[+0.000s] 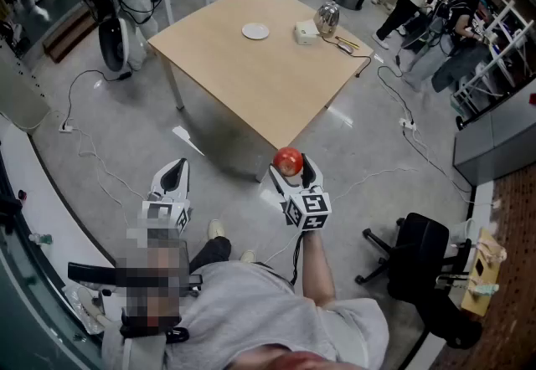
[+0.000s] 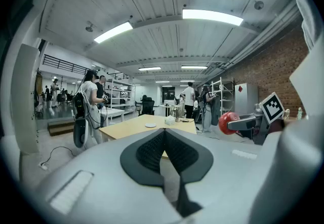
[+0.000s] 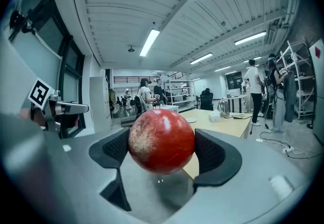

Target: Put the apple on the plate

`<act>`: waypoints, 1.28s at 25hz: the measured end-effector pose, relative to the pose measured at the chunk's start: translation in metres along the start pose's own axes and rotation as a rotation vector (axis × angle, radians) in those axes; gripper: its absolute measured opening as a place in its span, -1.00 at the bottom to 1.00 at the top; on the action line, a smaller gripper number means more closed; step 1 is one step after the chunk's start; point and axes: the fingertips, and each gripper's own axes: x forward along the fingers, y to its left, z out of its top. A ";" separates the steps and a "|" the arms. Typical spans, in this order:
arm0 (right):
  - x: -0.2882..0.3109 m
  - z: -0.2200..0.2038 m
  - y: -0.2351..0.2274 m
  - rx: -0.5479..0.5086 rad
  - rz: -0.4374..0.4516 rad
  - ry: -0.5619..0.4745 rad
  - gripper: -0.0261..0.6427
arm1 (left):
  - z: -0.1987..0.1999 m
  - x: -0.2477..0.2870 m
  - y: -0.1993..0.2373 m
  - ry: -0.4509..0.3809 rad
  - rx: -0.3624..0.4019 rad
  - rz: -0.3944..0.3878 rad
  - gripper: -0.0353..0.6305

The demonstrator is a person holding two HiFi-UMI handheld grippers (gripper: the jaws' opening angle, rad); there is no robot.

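Apple (image 3: 162,139) sits clamped between the pads of the right tongs (image 1: 291,169), which stand wide around it and hold it in the air on the near side of the worktop (image 1: 251,84), not yet over it. The pick-up looks done. The plate (image 1: 255,31), small, white and bare, lies on the far part of the worktop, well apart from the apple. What seems left is to carry the fruit across to the plate, lower it onto the dish and let go. The left tongs (image 1: 173,182) hang beside the right ones, pads together with nothing between them.
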 end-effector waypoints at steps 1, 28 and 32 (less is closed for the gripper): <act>0.002 0.002 0.000 0.001 0.000 0.000 0.29 | 0.002 0.002 0.001 0.000 0.000 0.000 -0.84; 0.124 0.032 0.065 -0.005 -0.005 -0.020 0.29 | 0.018 0.046 0.141 -0.030 0.000 -0.017 -0.84; 0.139 0.037 0.059 -0.003 -0.009 -0.025 0.29 | 0.017 0.060 0.146 -0.023 -0.003 -0.026 -0.84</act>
